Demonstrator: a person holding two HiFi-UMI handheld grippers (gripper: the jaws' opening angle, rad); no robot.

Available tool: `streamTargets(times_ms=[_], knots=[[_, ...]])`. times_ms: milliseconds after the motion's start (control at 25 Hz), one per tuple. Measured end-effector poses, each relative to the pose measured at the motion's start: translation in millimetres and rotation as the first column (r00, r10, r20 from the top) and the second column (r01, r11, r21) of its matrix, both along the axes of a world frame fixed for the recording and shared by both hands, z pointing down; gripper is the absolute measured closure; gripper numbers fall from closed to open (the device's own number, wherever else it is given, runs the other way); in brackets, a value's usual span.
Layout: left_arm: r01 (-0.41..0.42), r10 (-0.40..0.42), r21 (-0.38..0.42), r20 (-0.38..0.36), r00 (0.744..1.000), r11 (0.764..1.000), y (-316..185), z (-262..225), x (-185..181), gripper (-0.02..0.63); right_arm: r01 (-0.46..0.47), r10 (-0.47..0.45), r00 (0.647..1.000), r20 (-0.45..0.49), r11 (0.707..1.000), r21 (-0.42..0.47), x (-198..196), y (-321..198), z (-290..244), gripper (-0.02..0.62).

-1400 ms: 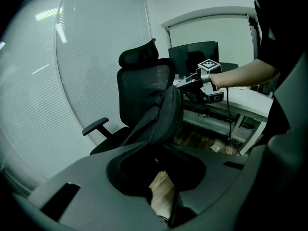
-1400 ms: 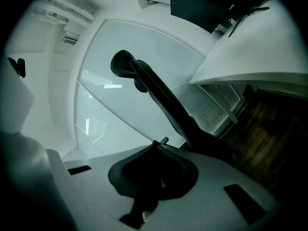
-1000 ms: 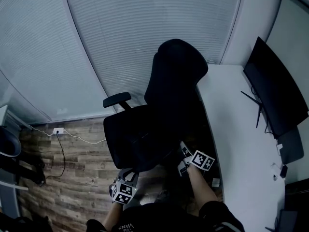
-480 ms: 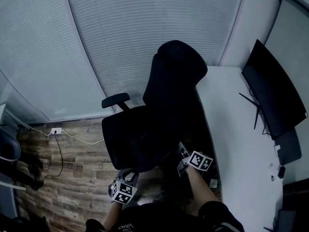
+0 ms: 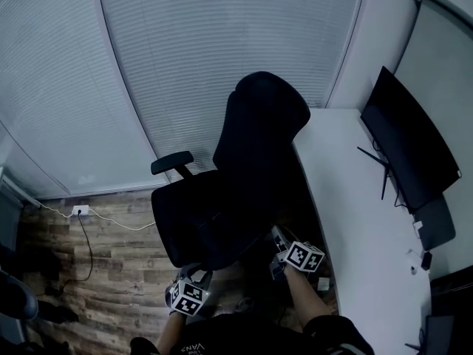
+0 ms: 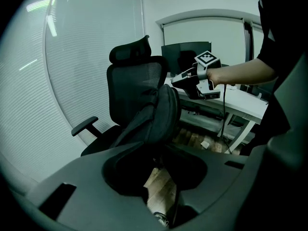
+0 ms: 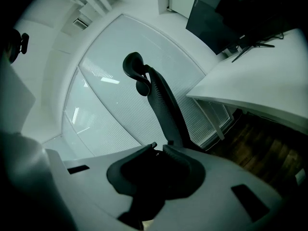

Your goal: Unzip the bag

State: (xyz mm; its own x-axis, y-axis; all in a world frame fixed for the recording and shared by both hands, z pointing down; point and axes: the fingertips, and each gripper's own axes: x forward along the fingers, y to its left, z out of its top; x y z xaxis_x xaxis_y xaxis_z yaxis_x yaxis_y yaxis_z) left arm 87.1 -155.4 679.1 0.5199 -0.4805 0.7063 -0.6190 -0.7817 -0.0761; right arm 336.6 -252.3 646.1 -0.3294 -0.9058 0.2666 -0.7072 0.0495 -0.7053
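A black bag (image 6: 161, 112) stands on the seat of a black office chair (image 5: 244, 168), leaning on its backrest. In the head view the bag is lost against the dark chair. My left gripper (image 5: 194, 274) is low at the seat's front. Its jaws (image 6: 154, 147) are opening, with the bag's lower fabric still between the tips. My right gripper (image 6: 174, 81) reaches the bag's top edge from the desk side. It is shut (image 7: 159, 148), and a small glinting piece, apparently the zipper pull, sits between its tips.
A white desk (image 5: 355, 220) runs along the right with a dark monitor (image 5: 406, 154) on it, close to the chair. Window blinds fill the back. A wood floor (image 5: 111, 265) with a cable and a wall socket (image 5: 80, 210) lies to the left.
The head view has shifted a little, so the chair sits further left. Both grippers stay at the chair's front, and neither hold looks different.
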Motion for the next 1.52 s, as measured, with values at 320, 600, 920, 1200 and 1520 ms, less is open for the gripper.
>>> streamTargets(times_ms=[320, 600, 920, 1200, 1520], knots=[[-0.046, 0.042, -0.041, -0.08, 0.996, 0.998, 7, -10, 0, 0.41, -0.033, 0.033, 0.999, -0.015, 0.999, 0.003, -14, 23, -10, 0.545], [-0.068, 0.068, 0.007, -0.136, 0.988, 0.998, 3, -33, -10, 0.408, -0.083, 0.083, 0.996, -0.017, 0.996, 0.029, -31, 46, -26, 0.545], [-0.084, 0.102, 0.095, -0.206, 0.973, 0.992, -10, -69, -21, 0.408, -0.108, 0.112, 0.992, -0.054, 0.991, 0.077, -66, 70, -51, 0.545], [-0.088, 0.127, 0.153, -0.261, 0.957, 0.984, -13, -95, -40, 0.41, -0.133, 0.144, 0.987, -0.071, 0.982, 0.132, -99, 93, -70, 0.546], [-0.127, 0.18, 0.186, -0.302, 0.936, 0.974, -17, -114, -64, 0.462, -0.164, 0.182, 0.978, -0.105, 0.973, 0.162, -141, 111, -86, 0.546]])
